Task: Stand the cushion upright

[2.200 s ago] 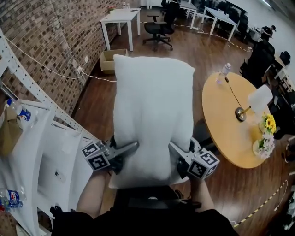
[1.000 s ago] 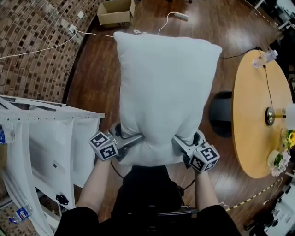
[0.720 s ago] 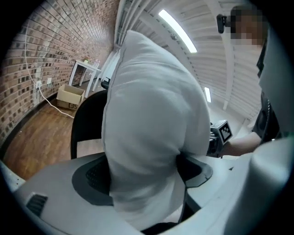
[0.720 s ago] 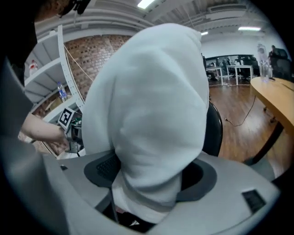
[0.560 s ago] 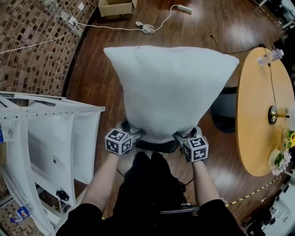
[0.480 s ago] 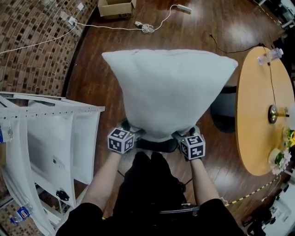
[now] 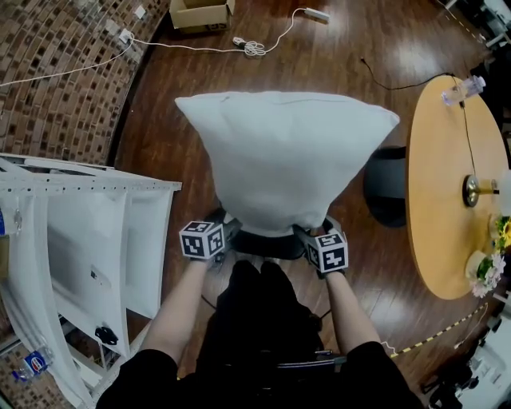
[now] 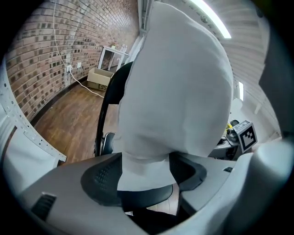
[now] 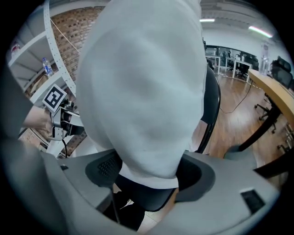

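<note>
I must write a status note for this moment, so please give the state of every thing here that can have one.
cushion: stands nearly upright over the chair seat, both lower corners gripped.
left tongs: closing on the cushion's lower corner, pads on it.
right tongs: shut on the other lower corner.
cardboard box: open at the top, on the floor.
cable: coiled on the floor.

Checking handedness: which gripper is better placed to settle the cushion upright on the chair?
Right gripper, marginally. Both pinch a bottom corner of the cushion over the chair seat, but the left gripper is closing its jaws, so the right looks steadier.
</note>
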`<action>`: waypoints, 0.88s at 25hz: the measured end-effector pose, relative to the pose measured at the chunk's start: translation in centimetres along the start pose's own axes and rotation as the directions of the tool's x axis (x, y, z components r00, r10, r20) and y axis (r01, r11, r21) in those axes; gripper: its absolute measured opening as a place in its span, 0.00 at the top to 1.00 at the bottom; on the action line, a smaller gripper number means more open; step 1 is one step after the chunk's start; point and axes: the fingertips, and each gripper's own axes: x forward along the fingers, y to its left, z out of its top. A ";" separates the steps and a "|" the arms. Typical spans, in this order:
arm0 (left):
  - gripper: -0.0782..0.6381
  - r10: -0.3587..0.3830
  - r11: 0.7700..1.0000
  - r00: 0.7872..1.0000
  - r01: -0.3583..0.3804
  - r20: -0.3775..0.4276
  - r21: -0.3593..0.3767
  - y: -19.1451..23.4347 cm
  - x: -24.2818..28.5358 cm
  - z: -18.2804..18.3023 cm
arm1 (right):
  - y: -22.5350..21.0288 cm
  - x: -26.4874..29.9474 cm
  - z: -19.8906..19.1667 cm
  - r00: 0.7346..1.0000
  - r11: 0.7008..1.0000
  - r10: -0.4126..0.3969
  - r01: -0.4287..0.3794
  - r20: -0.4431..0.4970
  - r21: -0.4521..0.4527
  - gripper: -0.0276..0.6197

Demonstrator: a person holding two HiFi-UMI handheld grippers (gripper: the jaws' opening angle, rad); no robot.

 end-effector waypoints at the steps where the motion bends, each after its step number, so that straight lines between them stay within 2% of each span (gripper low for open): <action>1: 0.44 -0.001 1.000 1.000 0.001 0.013 -0.001 -0.3 -0.2 0.2 | 0.0 -0.4 0.2 1.000 1.000 -0.001 0.001 0.007 0.006 0.41; 6: 0.50 -0.039 0.999 0.997 0.040 0.070 -0.022 -2.4 -3.1 0.5 | 1.0 -3.9 0.8 0.995 0.997 0.025 -0.031 0.093 0.065 0.48; 8: 0.57 -0.071 0.997 0.991 0.075 0.110 -0.032 -3.1 -4.0 1.1 | 0.9 -5.5 1.7 0.985 0.994 0.037 -0.054 0.170 0.098 0.55; 11: 0.69 -0.122 0.991 0.972 0.131 0.199 -0.032 -4.3 -6.0 2.7 | 0.4 -8.5 3.6 0.941 0.988 0.024 -0.075 0.337 0.137 0.79; 13: 0.80 -0.142 0.987 0.953 0.156 0.267 -0.031 -5.2 -8.1 3.6 | 0.9 -10.5 4.0 0.911 0.978 0.048 -0.127 0.410 0.167 0.94; 15: 0.89 -0.171 0.980 0.929 0.194 0.329 -0.040 -6.2 -10.1 4.4 | 2.3 -12.4 4.1 0.894 0.967 0.089 -0.184 0.440 0.179 0.96; 18: 0.89 -0.216 0.968 0.897 0.249 0.387 -0.037 -8.2 -12.9 5.5 | 4.7 -15.2 3.9 0.887 0.966 0.130 -0.213 0.444 0.144 0.96; 22: 0.89 -0.267 0.959 0.860 0.281 0.435 0.034 -10.4 -17.3 5.9 | 8.0 -17.5 2.5 0.891 0.978 0.144 -0.195 0.431 0.076 0.96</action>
